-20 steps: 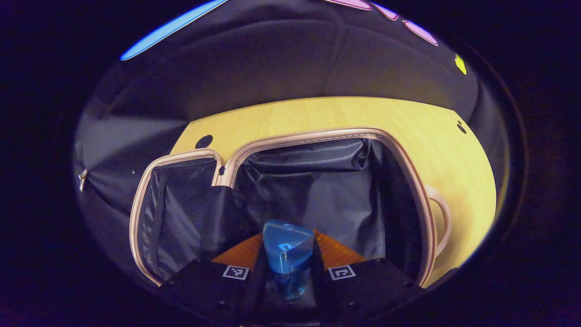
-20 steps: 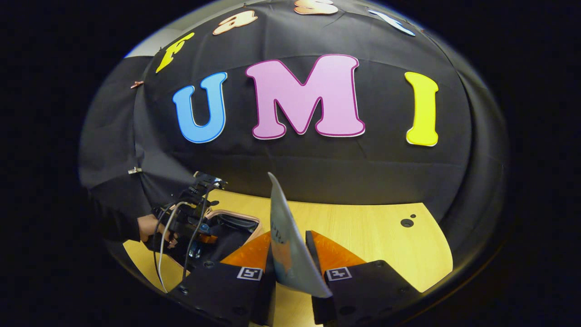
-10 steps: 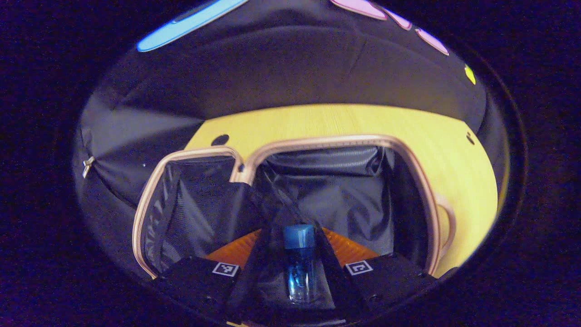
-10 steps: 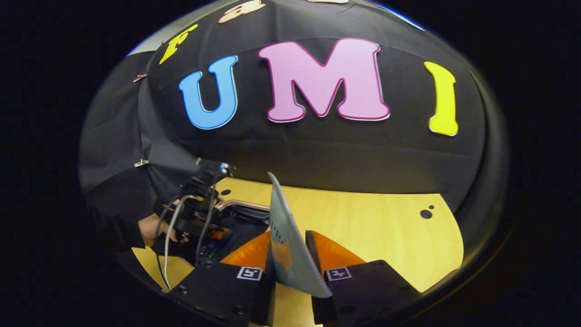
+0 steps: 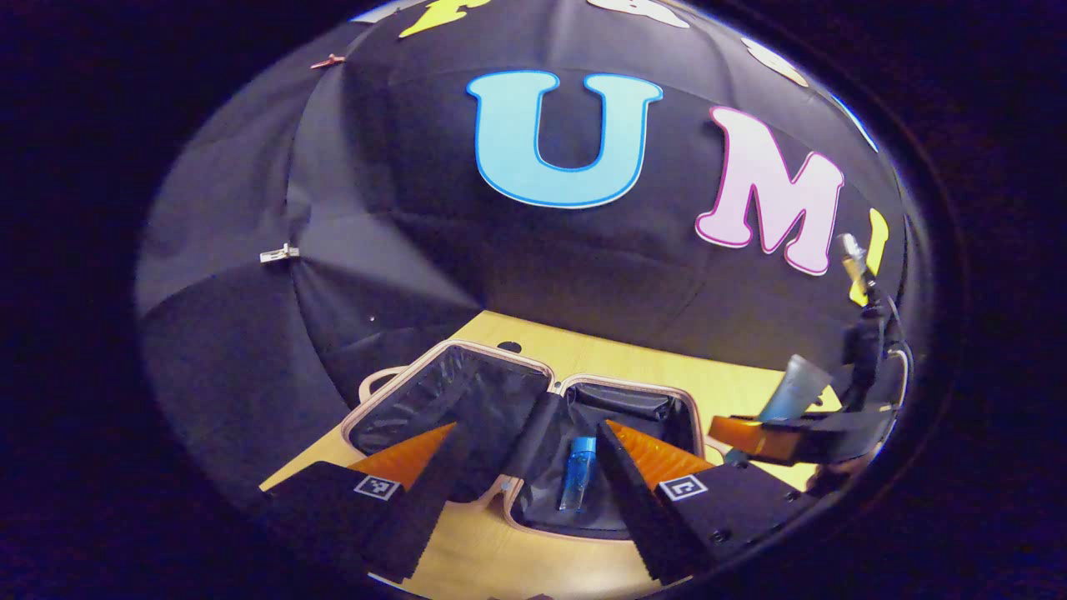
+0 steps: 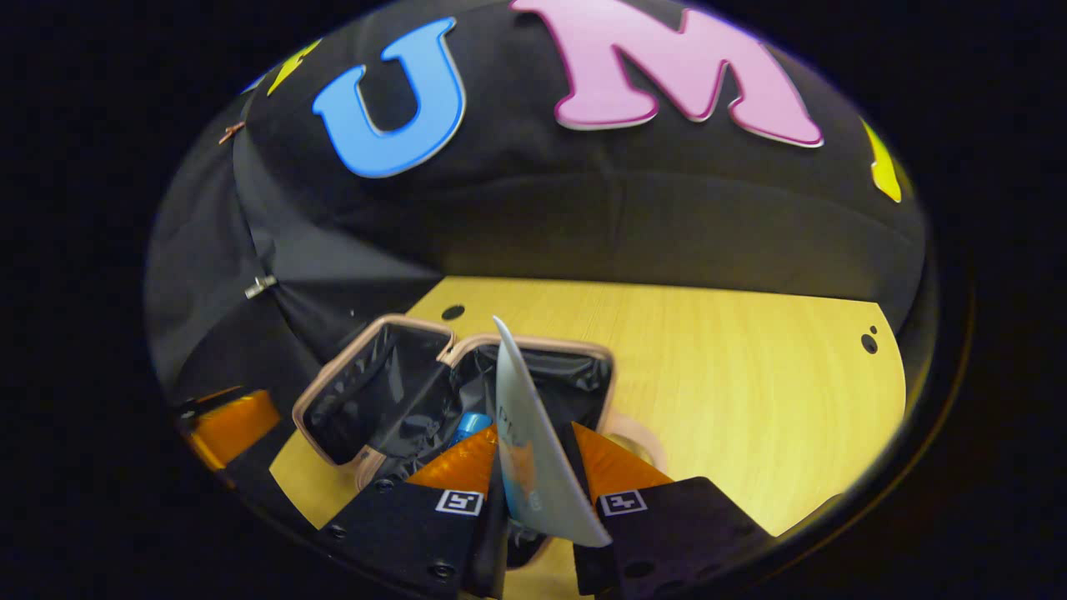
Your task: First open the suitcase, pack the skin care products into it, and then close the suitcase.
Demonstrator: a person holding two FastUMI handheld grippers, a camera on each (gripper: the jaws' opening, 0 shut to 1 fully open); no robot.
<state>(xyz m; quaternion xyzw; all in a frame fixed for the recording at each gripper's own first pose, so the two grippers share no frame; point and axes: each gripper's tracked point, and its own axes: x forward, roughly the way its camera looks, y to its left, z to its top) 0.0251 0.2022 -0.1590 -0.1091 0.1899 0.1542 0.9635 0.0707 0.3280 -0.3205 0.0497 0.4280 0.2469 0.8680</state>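
Wooden table (image 6: 708, 375) carries open suitcase (image 5: 467, 400); blue bottle (image 5: 577, 472) lies inside at 6 o'clock. Left gripper (image 5: 527, 454) spread, empty. Right gripper (image 6: 533, 467) clamps tube (image 6: 521, 433).

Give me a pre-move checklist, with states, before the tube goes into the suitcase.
1. Suitcase open on the table: ok.
2. Blue bottle lying inside it: ok.
3. Left gripper open and free of the bottle: ok.
4. Right gripper shut on the tube: ok.
5. Tube above the open compartment: ok, judged from the right gripper view.
6. Room beside the bottle: cannot tell.
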